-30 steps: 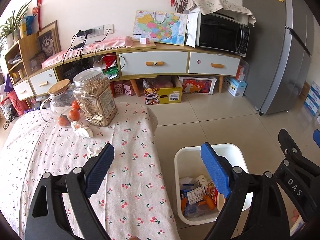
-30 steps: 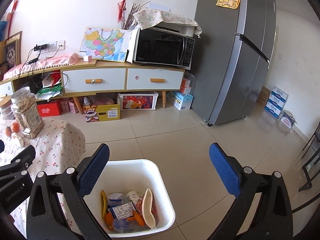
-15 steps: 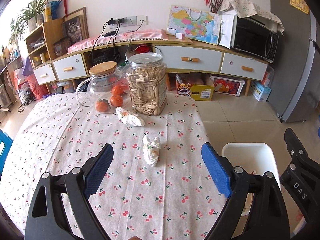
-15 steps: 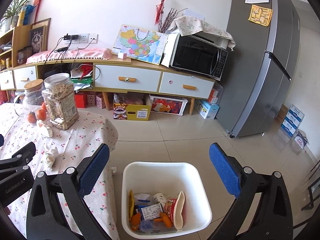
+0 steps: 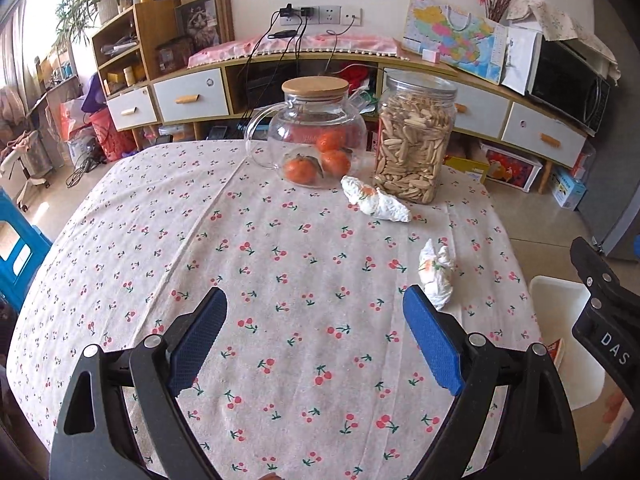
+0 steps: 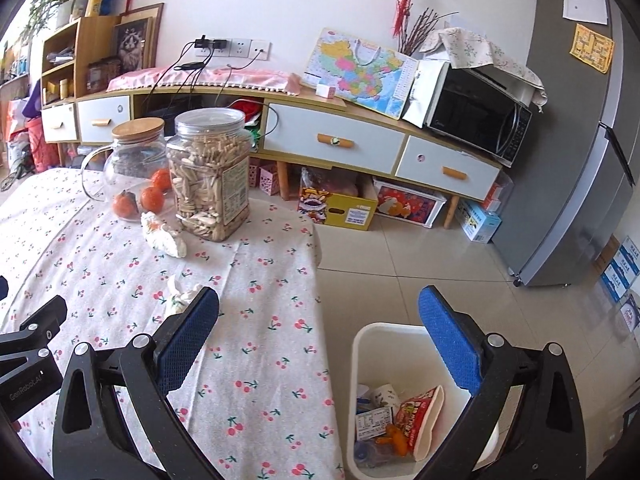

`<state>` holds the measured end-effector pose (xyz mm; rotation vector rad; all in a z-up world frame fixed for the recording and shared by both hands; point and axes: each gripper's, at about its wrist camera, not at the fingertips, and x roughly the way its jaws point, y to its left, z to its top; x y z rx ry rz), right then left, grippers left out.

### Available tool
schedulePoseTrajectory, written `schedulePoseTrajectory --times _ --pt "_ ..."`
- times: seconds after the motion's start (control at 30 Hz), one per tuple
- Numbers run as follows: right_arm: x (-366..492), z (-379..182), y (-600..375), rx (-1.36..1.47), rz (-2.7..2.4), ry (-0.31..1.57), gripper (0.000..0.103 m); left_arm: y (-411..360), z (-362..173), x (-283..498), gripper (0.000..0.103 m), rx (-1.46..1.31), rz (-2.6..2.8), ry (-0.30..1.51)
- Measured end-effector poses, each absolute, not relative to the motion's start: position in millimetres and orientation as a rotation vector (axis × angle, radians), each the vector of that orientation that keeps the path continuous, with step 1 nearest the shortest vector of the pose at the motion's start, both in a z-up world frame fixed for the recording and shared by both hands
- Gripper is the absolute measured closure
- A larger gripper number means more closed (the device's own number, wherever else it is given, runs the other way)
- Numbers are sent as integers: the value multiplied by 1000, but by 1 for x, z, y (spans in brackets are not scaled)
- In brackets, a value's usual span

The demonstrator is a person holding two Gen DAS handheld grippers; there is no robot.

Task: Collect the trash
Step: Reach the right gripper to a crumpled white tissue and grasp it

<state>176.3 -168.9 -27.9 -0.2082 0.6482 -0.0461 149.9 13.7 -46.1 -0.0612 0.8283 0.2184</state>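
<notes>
Hovering above the cherry-print tablecloth (image 5: 280, 264), the left gripper (image 5: 314, 336) has its blue pads spread wide with only bare cloth between them. Just past its right fingertip lies a crumpled tissue (image 5: 437, 274), close to the pad but not touching it as far as the view shows. Farther ahead and slightly right of the claw sits a second crumpled tissue (image 5: 376, 199), lying in front of a tall plastic jar of seeds (image 5: 414, 140) and a glass teapot (image 5: 316, 132) with a wooden lid and oranges inside. Off to the claw's right, beyond the table edge, a white bin (image 5: 560, 312) stands on the floor.

The right gripper (image 6: 318, 340) is likewise spread wide and holds nothing. Its left pad partly hides the nearer tissue (image 6: 180, 294), which peeks out just above the pad tip; whether they touch cannot be told. The farther tissue (image 6: 164, 236) rests ahead and to the claw's left, against the base of the jar (image 6: 208, 176). Below the claw's right pad the bin (image 6: 376, 344) holds wrappers, a paper cup and other scraps. The claw itself straddles the table edge, one finger over cloth (image 6: 260, 320), the other over the bin.
</notes>
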Motion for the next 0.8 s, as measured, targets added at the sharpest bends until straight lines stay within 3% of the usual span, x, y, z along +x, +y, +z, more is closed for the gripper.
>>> schedulePoseTrajectory --times 0.37,0.57,0.67,0.77,0.8 --pt "227 -82 -120 -89 235 855 8 55 -58 155 16 -118 239 872" --pt "243 -100 -102 -53 297 921 17 79 -63 156 16 -148 266 899" --pt "249 -112 -94 -62 295 957 28 92 -67 156 16 -172 275 920" --pt "250 -120 -91 -89 268 968 56 101 -71 157 16 -205 285 938" --pt "249 -119 -91 -101 267 959 75 103 -72 157 16 -215 285 941"
